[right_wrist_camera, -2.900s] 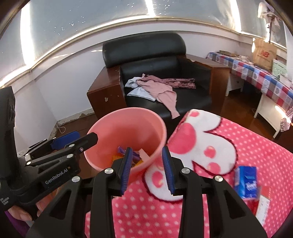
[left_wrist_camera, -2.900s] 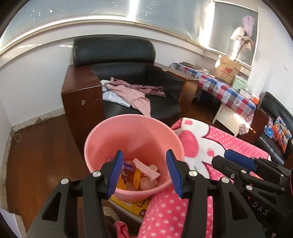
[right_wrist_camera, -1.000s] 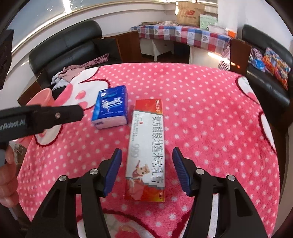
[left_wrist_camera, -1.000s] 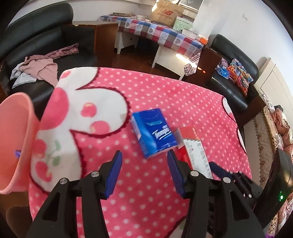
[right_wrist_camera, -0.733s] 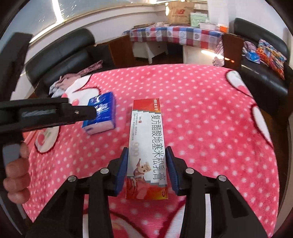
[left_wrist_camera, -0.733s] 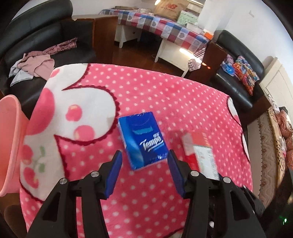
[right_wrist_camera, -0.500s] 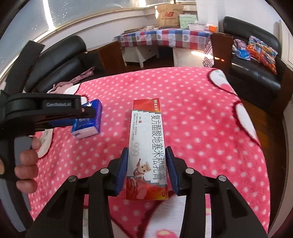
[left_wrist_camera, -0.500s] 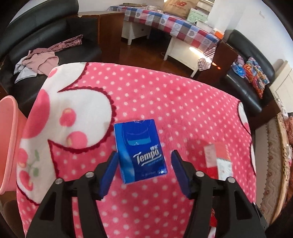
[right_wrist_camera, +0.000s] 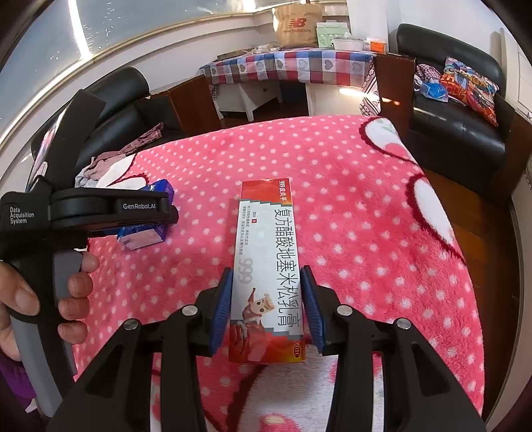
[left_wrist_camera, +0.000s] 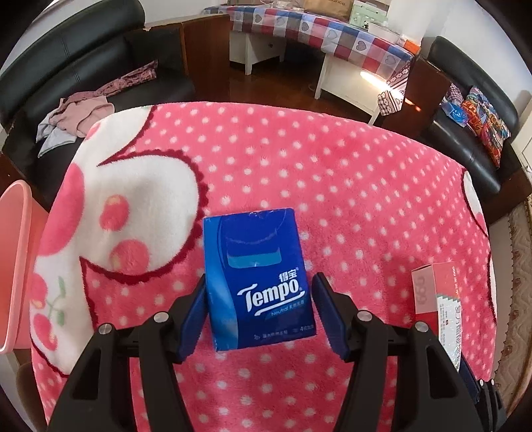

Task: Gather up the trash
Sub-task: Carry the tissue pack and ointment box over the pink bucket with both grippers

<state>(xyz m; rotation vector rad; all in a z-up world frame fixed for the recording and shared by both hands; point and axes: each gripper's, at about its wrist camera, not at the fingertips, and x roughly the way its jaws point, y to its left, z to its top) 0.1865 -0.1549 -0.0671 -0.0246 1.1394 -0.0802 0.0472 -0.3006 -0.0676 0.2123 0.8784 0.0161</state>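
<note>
Between the left gripper (left_wrist_camera: pixel 258 310) fingers, the tissue pack (left_wrist_camera: pixel 257 279).

A pink blanket (left_wrist_camera: pixel 349 186) with white dots filled the middle of both views, a white patch with pink spots (left_wrist_camera: pixel 133 199) on its left side. At the upper left sat a black armchair (left_wrist_camera: pixel 66 59), a heap of pinkish clothes (left_wrist_camera: pixel 83 113) lying on its seat. Along the top ran a table under a checked cloth (right_wrist_camera: pixel 292 66); on it stood a brown paper bag (right_wrist_camera: pixel 296 26) and a pale green box (right_wrist_camera: pixel 332 33). At the upper right, a black sofa (right_wrist_camera: pixel 459 123) carried a bright patterned cushion (right_wrist_camera: pixel 472 86).
</note>
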